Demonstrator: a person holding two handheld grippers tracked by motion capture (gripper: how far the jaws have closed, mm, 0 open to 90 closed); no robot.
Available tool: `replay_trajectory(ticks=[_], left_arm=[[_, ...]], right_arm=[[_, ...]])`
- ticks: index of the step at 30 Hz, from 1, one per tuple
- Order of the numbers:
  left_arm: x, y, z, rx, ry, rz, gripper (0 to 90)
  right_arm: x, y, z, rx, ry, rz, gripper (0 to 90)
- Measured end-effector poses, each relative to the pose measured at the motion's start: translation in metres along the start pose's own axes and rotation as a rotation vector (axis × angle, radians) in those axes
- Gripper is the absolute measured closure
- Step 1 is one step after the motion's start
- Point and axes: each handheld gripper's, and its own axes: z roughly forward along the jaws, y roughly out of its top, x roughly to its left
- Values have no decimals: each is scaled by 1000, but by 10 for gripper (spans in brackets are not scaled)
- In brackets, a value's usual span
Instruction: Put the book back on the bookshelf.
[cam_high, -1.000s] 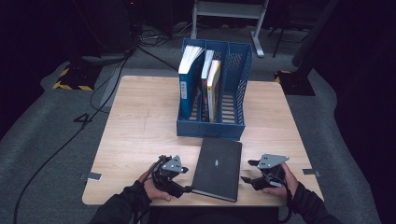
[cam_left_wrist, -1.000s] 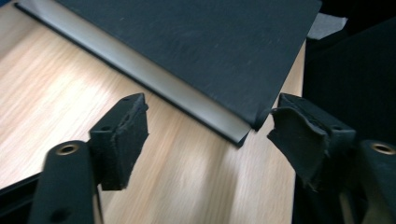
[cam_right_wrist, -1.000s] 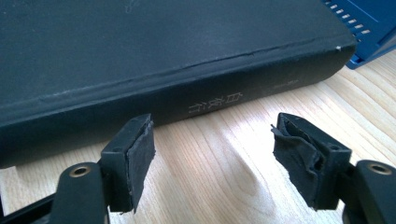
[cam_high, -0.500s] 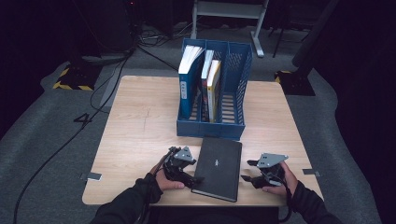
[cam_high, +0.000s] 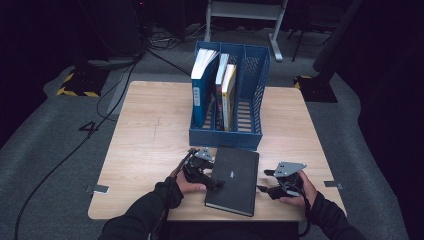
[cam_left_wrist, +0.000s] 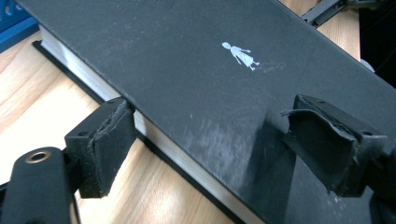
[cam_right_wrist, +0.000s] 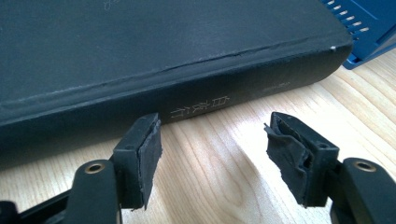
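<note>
Left claw (cam_high: 216, 184) moved onto black book (cam_high: 235, 180) edge, jaws apart | right claw (cam_high: 263, 189) unmoved beside spine, apart

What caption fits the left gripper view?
Open left tongs straddle the page edge of a black book lying flat on the wooden table.

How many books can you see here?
4. One black book lies flat on the table between the grippers; three stand in the blue rack: a blue one left, two in the middle slot. Others may be hidden.
</note>
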Motion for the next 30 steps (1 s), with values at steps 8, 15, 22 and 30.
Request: replay_trajectory(ticks=[8,15,22,30], left_arm=[[6,5,7,25,-34,-37,94],[3,3,2,2,-9,-38,169],[-4,1,-5,-10,32,-19,229],[-11,-1,-17,-68,36,22,306]], right_arm=[[-4,-1,2,2,0,10,348],[-8,-2,4,-8,16,19,343],[-9,-4,4,-22,26,23,353],[-7,-4,3,-31,42,7,365]])
